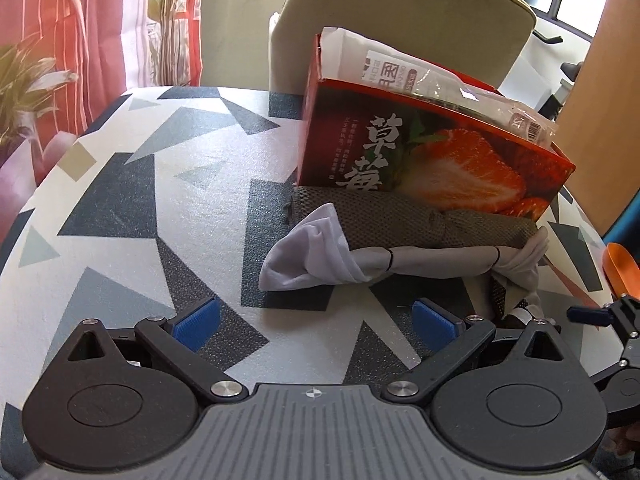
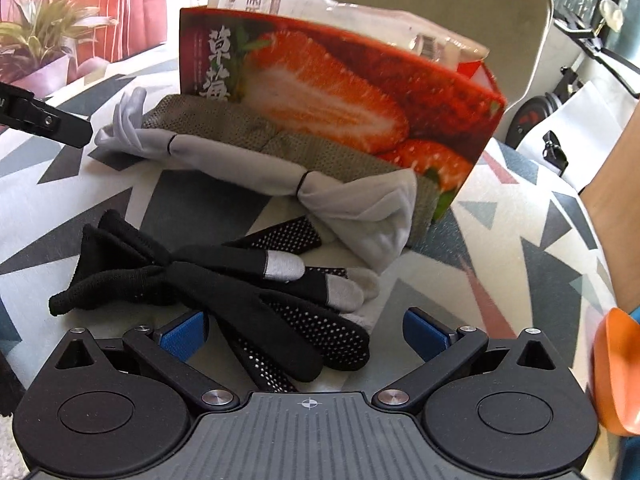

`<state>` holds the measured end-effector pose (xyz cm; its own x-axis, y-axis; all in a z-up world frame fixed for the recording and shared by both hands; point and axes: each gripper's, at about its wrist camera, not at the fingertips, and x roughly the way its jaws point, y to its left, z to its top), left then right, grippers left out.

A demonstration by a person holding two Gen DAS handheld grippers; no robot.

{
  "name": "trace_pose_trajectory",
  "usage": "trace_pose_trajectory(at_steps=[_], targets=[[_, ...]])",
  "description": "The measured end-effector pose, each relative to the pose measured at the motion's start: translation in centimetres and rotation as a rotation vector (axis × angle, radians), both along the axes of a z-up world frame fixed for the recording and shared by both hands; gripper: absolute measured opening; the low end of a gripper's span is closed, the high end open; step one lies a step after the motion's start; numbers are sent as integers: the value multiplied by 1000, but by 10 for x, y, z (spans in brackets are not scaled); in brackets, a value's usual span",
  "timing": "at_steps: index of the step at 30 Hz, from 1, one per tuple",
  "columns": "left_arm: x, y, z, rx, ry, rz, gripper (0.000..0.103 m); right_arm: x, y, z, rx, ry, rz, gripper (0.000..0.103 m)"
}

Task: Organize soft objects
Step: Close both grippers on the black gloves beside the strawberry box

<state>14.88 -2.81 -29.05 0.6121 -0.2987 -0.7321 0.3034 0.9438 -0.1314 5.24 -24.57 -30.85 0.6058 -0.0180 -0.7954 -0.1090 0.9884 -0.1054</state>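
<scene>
Home dining corner, bright window with red-striped curtains and potted plants behind, a beige chair (image 1: 404,12) pushed up to a round counter (image 1: 132,200) covered in a grey, navy and white triangle print. Landmark is the red strawberry box (image 2: 340,92), standing open-topped on the counter just in front of the chair, with clear plastic packets (image 1: 432,80) poking out of its top. Against the box's near face lies an olive mesh cloth roll (image 1: 404,216), touching the box; in front of that, touching it, a white cloth roll (image 1: 424,260) tied with two thin black bands, ends flared. Nearer than the white roll, on the right tool's side of the box, a bundle of black gloves (image 2: 240,292) with white grip dots and grey fingertips, knotted in the middle, lying loose on the counter. Right tool (image 2: 306,334) has its blue pads wide apart and empty, with the lower glove fingers lying between them, not clamped. Left tool (image 1: 316,328) is also spread apart and empty, hovering over bare counter just short of the white roll's flared end. Step looks like picking up the gloves, likely to go in or beside the box with the other soft items; nothing is lifted yet. Next move: right tool closes on the gloves, best near the knot so the loose fingers come up together, then lifts clear of the white roll. Risk: grabbing one finger only and the bundle dangles.
</scene>
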Motion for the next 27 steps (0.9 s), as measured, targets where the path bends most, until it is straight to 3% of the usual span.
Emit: trace_pose_trajectory(at_steps=[19, 27], targets=[[-3, -4, -2, -35, 17, -59, 102, 48, 37, -8, 134, 89, -62, 99], [-3, -2, -10, -60, 64, -95, 91, 39, 56, -10, 136, 29, -51, 99]])
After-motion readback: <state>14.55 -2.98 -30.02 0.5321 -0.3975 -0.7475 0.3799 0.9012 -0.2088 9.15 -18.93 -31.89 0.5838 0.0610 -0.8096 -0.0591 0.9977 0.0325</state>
